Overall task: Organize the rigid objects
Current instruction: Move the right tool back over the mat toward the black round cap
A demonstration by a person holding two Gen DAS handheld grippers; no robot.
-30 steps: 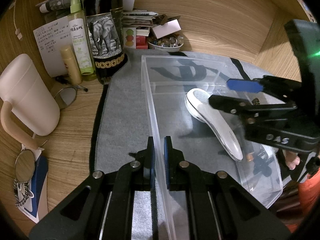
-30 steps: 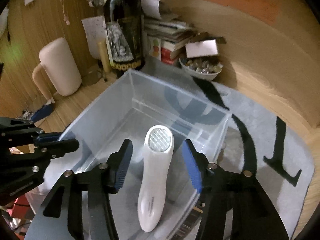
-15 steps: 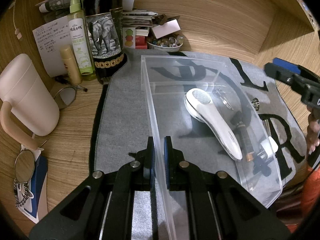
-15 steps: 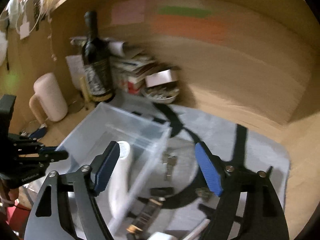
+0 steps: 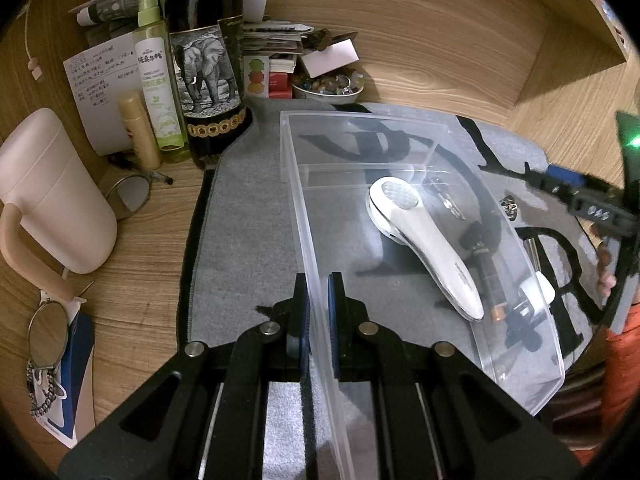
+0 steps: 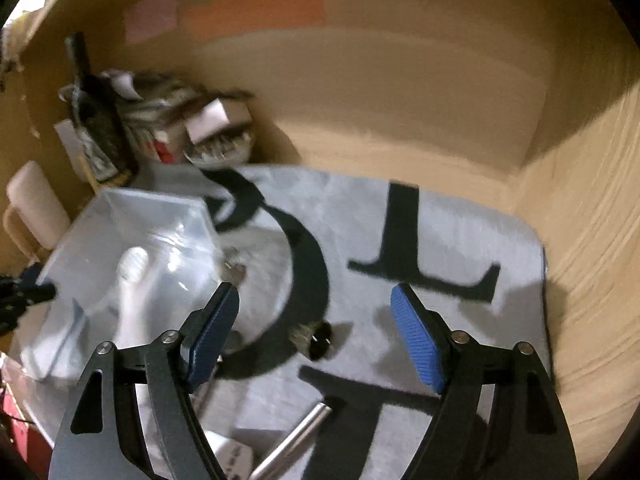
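A clear plastic bin point(image 5: 404, 136) stands on the grey mat; it also shows in the right wrist view point(image 6: 120, 216). A white handheld device point(image 5: 424, 240) lies inside it. My left gripper point(image 5: 319, 312) is shut on the bin's near left wall. My right gripper point(image 6: 316, 336) is open and empty, above the mat to the right of the bin; one of its fingers shows in the left wrist view point(image 5: 568, 184). Below it lie a small dark object point(image 6: 318, 340), a metal cylinder point(image 6: 296, 440) and keys point(image 6: 234, 268).
A dark wine bottle point(image 5: 208, 60), spray bottle point(image 5: 156, 80), pink jug point(image 5: 52, 196), bowl of trinkets point(image 5: 328, 86) and stacked papers crowd the back left. Glasses point(image 5: 128, 194) and a round mirror point(image 5: 48, 332) lie on the wooden desk. Wooden walls close the back and right.
My right gripper let the white device lie in the bin, rose and swung right over the mat, opening wider. My left gripper kept its hold on the bin wall.
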